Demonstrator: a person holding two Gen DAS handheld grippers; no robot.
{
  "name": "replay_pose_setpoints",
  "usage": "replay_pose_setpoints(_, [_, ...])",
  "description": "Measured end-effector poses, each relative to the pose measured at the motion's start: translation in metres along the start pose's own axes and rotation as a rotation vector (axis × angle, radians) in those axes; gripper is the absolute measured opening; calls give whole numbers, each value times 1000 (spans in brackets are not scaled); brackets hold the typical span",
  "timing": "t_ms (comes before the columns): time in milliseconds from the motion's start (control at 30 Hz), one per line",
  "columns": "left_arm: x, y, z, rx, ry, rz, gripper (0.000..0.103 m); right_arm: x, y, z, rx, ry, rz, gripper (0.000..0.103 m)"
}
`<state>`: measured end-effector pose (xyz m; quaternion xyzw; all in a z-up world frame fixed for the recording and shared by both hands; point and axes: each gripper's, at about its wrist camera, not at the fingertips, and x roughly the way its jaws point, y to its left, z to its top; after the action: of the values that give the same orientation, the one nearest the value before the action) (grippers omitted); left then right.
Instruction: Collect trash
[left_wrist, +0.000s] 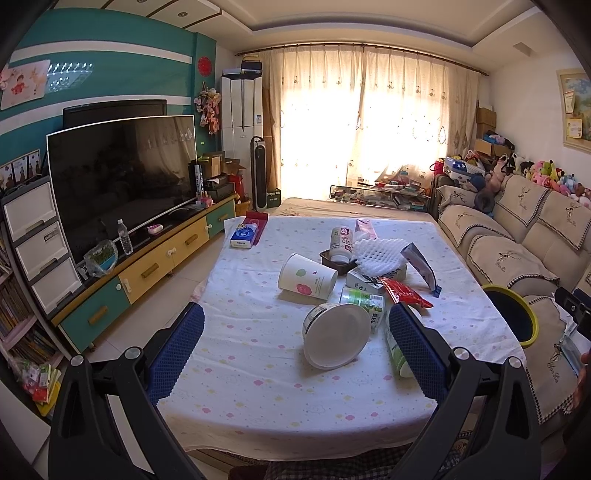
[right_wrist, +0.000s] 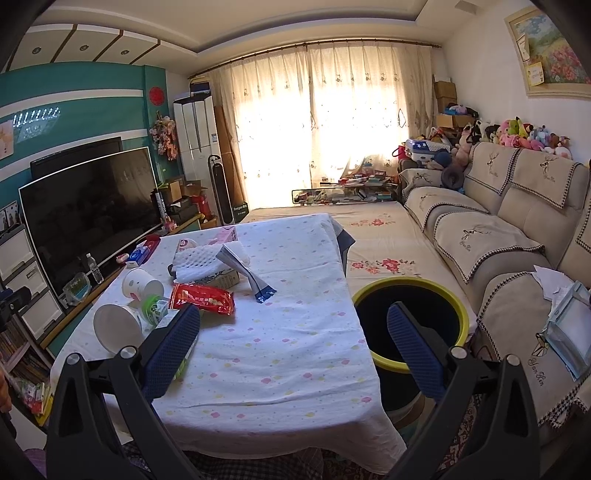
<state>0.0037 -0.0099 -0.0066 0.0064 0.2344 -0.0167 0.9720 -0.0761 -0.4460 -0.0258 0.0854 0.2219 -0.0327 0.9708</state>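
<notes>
Our left tongs (left_wrist: 295, 354) are spread wide and hold nothing, framing the tipped white tub (left_wrist: 336, 334). Our right tongs (right_wrist: 293, 350) gape empty too, between the surface (right_wrist: 295, 369) and the yellow-rimmed bin (right_wrist: 413, 295) beside it. The trash lies clustered on the cloth, so we judge collecting has barely begun; next we must close on the tub and carry it to the bin.

The tablecloth (right_wrist: 280, 332) was white with little pink, yellow and purple clouds. The bin (right_wrist: 467, 317) was black with a yellow rim. The snack packet (right_wrist: 203, 298) was red. The foam net (left_wrist: 376, 254) was white. The gripper fingers (left_wrist: 177, 354) were blue with bumpy dots.
</notes>
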Motion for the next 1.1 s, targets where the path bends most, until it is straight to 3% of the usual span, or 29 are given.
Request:
replay_pose_setpoints(733, [4,3,-2,-6,6,13,99,4,-1,-5,-8,3,4,97])
replay_pose_setpoints(1100, [23,14,-9,-25,48,31,99,48,63,-22,-122,73,149,97])
